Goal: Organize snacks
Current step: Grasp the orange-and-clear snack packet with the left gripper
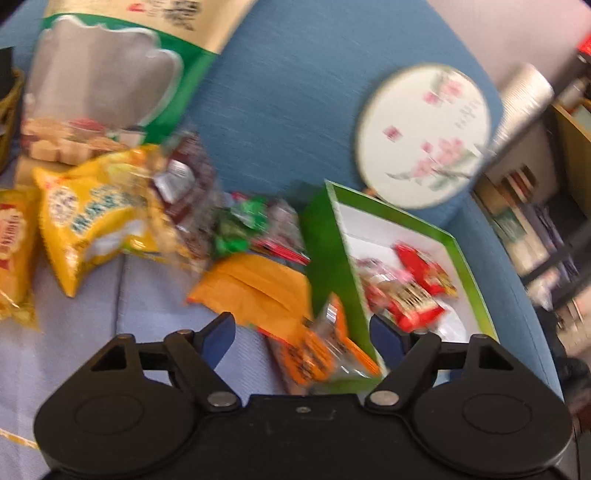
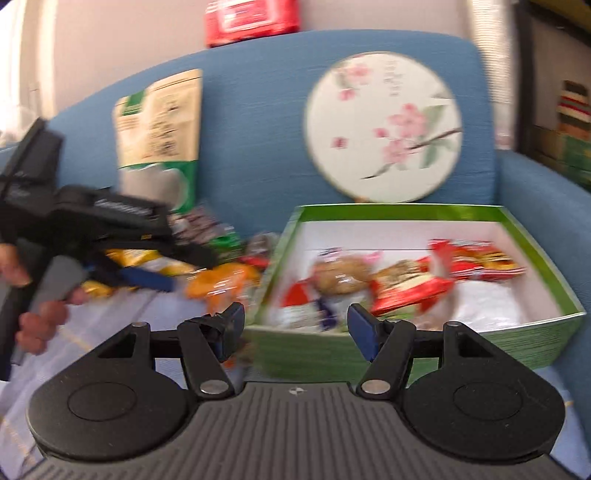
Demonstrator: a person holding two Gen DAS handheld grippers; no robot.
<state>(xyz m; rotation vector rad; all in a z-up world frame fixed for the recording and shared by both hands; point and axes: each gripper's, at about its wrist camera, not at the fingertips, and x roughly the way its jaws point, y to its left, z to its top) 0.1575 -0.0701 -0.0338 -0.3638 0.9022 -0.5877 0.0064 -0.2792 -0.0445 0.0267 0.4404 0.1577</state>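
A green box [image 1: 325,258] with a white inside sits on the blue sofa seat and holds several red snack packets [image 1: 421,295]. To its left lies a loose pile: a yellow bag [image 1: 96,221], an orange pouch [image 1: 258,288] and green sweets [image 1: 240,225]. My left gripper [image 1: 303,334] is open, low over a small orange packet [image 1: 321,354] by the box's near corner, without its pads pressing on it. My right gripper [image 2: 295,325] is open and empty, just in front of the box [image 2: 314,347]. In the right wrist view a hand holds the left gripper [image 2: 188,267] above the pile.
A big green and gold bag [image 1: 110,74] and a round fan [image 1: 424,136] painted with pink flowers lean on the sofa back. Pale blue cloth [image 1: 74,350] covers the seat. Shelves [image 1: 535,221] stand to the right. A red pack [image 2: 251,18] sits atop the backrest.
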